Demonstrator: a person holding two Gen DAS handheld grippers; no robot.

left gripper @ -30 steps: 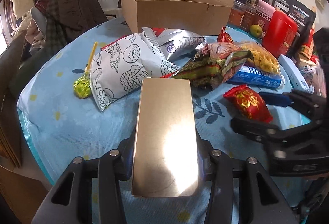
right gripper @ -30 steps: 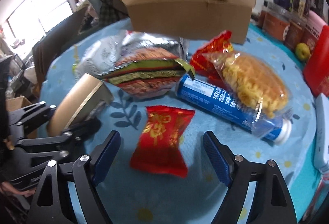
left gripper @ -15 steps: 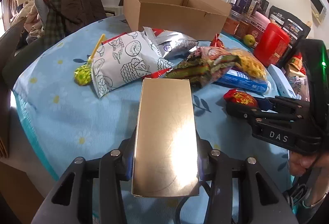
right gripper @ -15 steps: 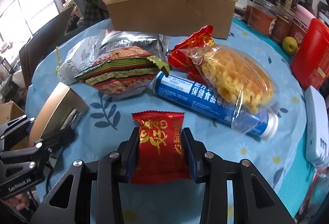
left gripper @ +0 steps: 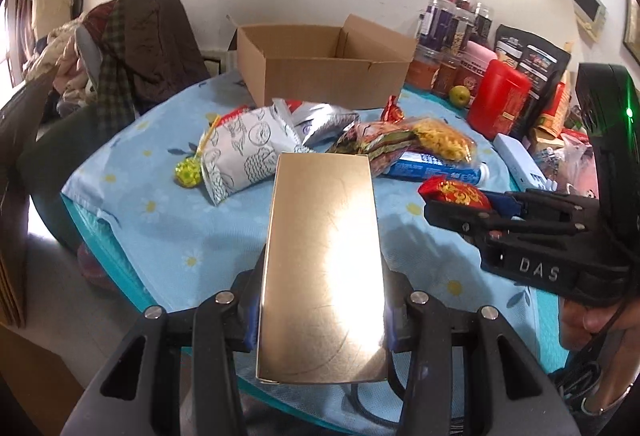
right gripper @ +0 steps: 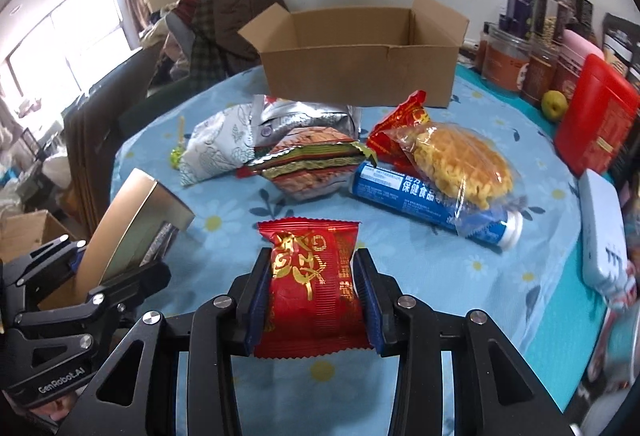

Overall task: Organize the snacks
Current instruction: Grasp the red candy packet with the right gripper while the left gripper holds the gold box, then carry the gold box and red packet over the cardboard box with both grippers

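My left gripper (left gripper: 320, 316) is shut on a shiny gold box (left gripper: 322, 264), held above the near edge of the blue flowered table (left gripper: 160, 196). My right gripper (right gripper: 312, 300) is shut on a small red snack packet (right gripper: 312, 288) with gold print, lifted off the cloth. From the left wrist view that packet (left gripper: 456, 192) shows in the right gripper's tips at the right. From the right wrist view the gold box (right gripper: 132, 232) stands tilted at the left. An open cardboard box (right gripper: 360, 52) sits at the far side of the table.
A heap of snacks lies mid-table: a white patterned bag (left gripper: 244, 152), a silver bag (right gripper: 304, 120), a green-striped bag (right gripper: 312, 164), a yellow crisp bag (right gripper: 460, 160) over a blue tube (right gripper: 420, 200). Jars, a red canister (right gripper: 596, 116), an apple (right gripper: 554, 104) and a white case (right gripper: 600, 232) line the right.
My right gripper closed on the red packet and lifted it off the table. Both grippers rose and drew back, the left one still carrying the gold box.
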